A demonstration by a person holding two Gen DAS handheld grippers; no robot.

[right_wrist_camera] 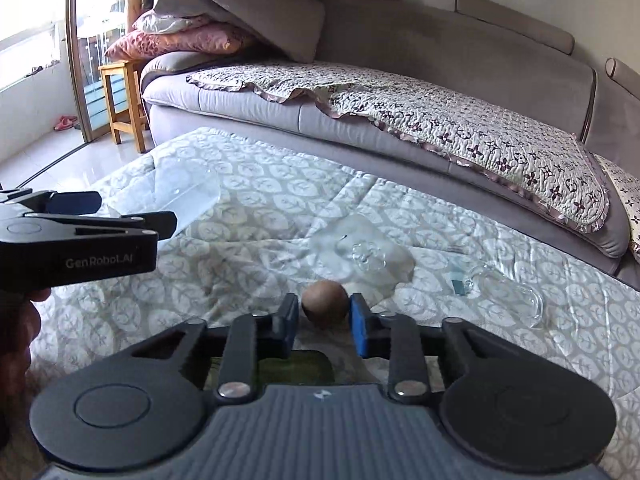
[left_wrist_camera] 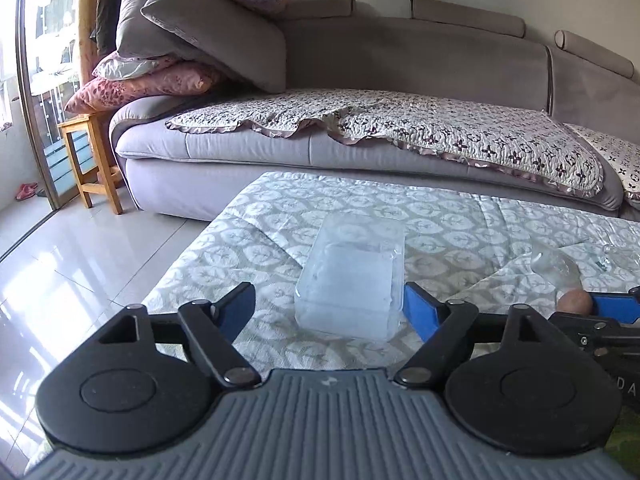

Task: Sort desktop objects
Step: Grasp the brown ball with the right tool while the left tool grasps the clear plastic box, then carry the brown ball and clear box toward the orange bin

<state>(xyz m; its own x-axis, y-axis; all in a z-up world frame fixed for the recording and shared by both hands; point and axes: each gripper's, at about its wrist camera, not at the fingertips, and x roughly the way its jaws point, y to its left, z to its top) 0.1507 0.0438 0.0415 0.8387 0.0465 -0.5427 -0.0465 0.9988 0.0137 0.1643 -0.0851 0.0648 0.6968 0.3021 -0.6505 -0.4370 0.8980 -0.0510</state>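
A clear plastic box (left_wrist_camera: 352, 280) stands on the quilted table cover (left_wrist_camera: 460, 220), just ahead of my left gripper (left_wrist_camera: 330, 300), which is open with a finger on each side of the box's near end, not touching. My right gripper (right_wrist_camera: 324, 312) is shut on a small brown ball (right_wrist_camera: 325, 305), held low over the cover. The ball (left_wrist_camera: 575, 301) and the right gripper's blue finger (left_wrist_camera: 616, 307) also show at the right in the left wrist view. The box (right_wrist_camera: 176, 196) and my left gripper (right_wrist_camera: 132, 210) show at the left in the right wrist view.
A clear glass piece (right_wrist_camera: 362, 256) lies on a white patch just beyond the ball, and a clear glass jar (right_wrist_camera: 508, 292) lies on its side to the right, by a small blue item (right_wrist_camera: 458, 280). A grey sofa (left_wrist_camera: 360, 152) runs behind the table. A wooden stool (left_wrist_camera: 94, 156) stands at left.
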